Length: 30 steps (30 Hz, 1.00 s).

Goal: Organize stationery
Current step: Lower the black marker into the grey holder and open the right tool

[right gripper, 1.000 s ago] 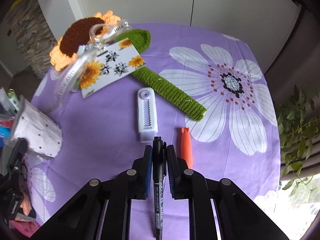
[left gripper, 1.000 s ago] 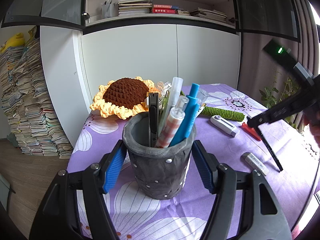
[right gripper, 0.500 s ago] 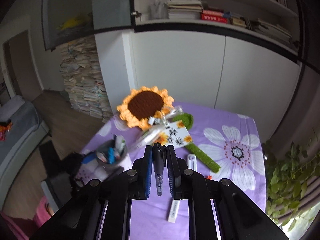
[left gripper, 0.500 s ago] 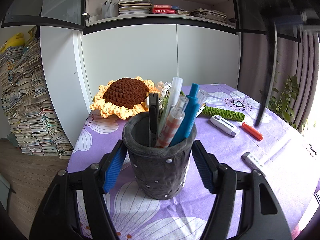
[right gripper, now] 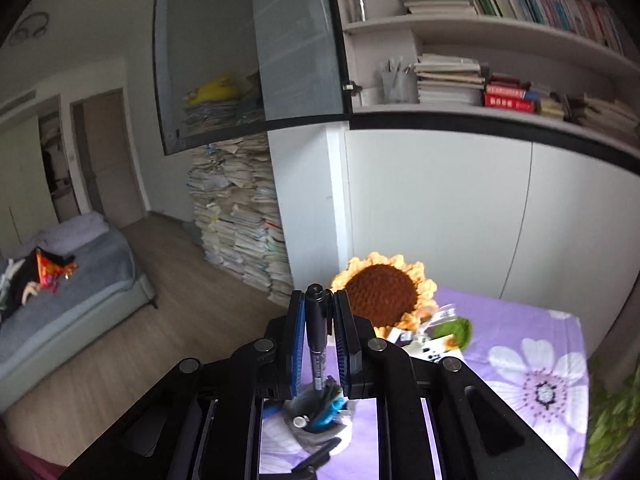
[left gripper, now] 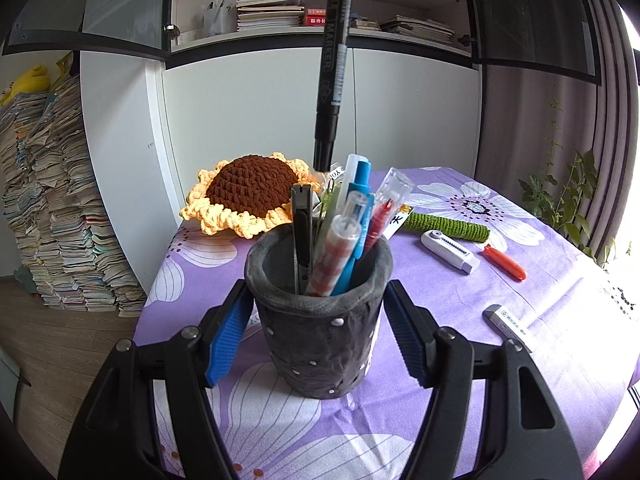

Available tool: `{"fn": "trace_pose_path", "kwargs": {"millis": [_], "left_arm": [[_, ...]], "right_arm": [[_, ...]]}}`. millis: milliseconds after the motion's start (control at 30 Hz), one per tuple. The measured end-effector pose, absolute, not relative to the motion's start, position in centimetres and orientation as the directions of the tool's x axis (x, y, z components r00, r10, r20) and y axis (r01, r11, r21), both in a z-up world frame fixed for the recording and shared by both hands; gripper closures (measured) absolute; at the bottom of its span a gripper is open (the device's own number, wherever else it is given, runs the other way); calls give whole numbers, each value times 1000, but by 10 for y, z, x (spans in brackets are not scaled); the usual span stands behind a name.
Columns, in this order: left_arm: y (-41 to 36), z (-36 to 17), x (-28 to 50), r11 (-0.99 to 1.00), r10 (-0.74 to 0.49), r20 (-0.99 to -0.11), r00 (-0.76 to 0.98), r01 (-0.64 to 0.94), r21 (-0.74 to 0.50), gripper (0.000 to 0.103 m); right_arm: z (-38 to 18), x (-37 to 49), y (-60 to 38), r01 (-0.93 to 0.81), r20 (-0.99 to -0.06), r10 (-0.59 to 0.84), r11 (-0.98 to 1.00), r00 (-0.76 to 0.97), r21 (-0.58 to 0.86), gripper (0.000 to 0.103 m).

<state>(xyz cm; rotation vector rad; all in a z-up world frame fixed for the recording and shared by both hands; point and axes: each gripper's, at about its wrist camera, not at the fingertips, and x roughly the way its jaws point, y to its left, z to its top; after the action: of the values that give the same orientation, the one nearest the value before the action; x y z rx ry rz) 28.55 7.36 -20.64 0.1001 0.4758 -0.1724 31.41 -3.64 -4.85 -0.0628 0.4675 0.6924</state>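
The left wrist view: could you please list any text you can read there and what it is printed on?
"MARKER": on the black marker hanging above the pen holder.
Eraser label: too small to read.
Red book spine on the shelf: blurred.
White ribbon lettering: unreadable.

Daylight glare right edge; fisheye bending, dark corners.

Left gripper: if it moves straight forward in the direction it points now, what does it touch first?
The dark pen holder comes first: it already stands between the open blue pads of the left gripper, so the gripper's body would probably push against it. The pictures do not show how deep the gap behind it is.
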Motion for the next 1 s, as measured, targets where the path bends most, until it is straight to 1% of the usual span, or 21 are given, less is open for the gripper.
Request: {"fn": "trace_pose_path", "kwargs": {"millis": [133,233,467,733,867,967,1000], "left_arm": [[74,-206,286,981,-142,-463,875,188,56,36],[74,-206,285,981,-142,-463,875,188,56,36],[74,-206,286,981,-142,-463,875,188,56,36],[73,-206,285,980,-141,-463,875,189,57,36],[74,-207,284,981,-142,-464,874,188,54,36],[74,-207,284,981,-142,-464,875,188,54,36],[74,-206,285,981,-141,-464,874,187,54,36]], "right_arm": [[-48,315,-35,-644,-423,615,760,665,92,88],[-60,316,-31,-662,-439,625,744,646,85,88],[-102,331,-15,-668,-538,602,738,590,94,88],[-132,338,-10,-670,-606,585,734,538,114,88],[-137,347,-19,-656,-642,593,733,486,180,88],[-134,347,-32,-644,-645,597,737,477,206,88],[-131,346,-40,-633,-639,600,742,480,221,83]]}}
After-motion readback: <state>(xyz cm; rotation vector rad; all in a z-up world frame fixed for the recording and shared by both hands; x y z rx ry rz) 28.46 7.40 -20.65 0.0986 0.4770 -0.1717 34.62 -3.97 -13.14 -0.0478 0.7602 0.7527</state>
